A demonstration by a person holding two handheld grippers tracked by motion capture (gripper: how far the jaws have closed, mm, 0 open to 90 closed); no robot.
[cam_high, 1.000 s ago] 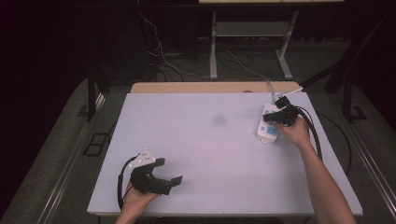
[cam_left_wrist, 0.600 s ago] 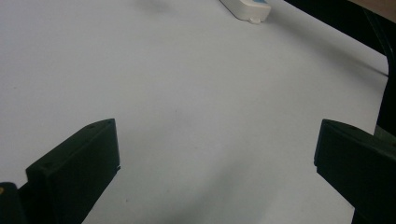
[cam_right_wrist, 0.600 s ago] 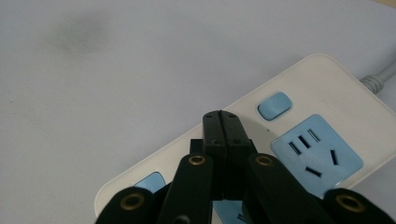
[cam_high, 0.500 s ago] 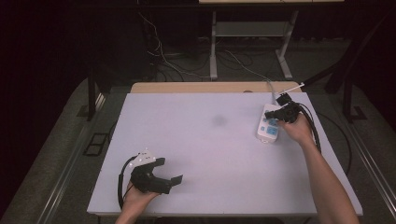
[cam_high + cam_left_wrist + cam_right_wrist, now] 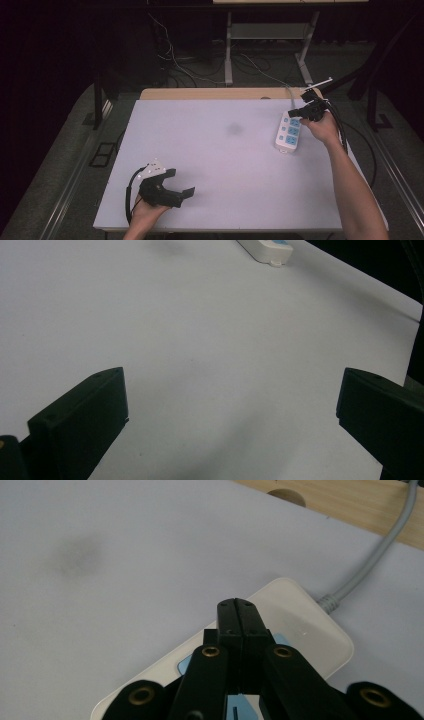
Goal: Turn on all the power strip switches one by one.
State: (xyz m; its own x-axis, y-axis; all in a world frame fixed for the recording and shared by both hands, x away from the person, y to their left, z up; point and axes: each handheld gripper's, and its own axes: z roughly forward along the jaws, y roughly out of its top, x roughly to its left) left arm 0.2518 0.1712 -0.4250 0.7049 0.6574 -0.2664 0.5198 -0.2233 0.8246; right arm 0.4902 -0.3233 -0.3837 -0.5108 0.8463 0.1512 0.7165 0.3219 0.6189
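Right gripper [image 5: 238, 611]: jaws pressed fully together with nothing between them, tips poised over the far end of the white power strip [image 5: 300, 625], above its blue socket faces; whether they touch it cannot be told. The strip lies flat near the table's [image 5: 210, 150] far right edge, its grey cord [image 5: 372, 560] running off toward the wooden board [image 5: 210, 93] behind. Left gripper [image 5: 181, 192]: jaws spread wide and empty, low over bare tabletop at the near left, well apart from the strip.
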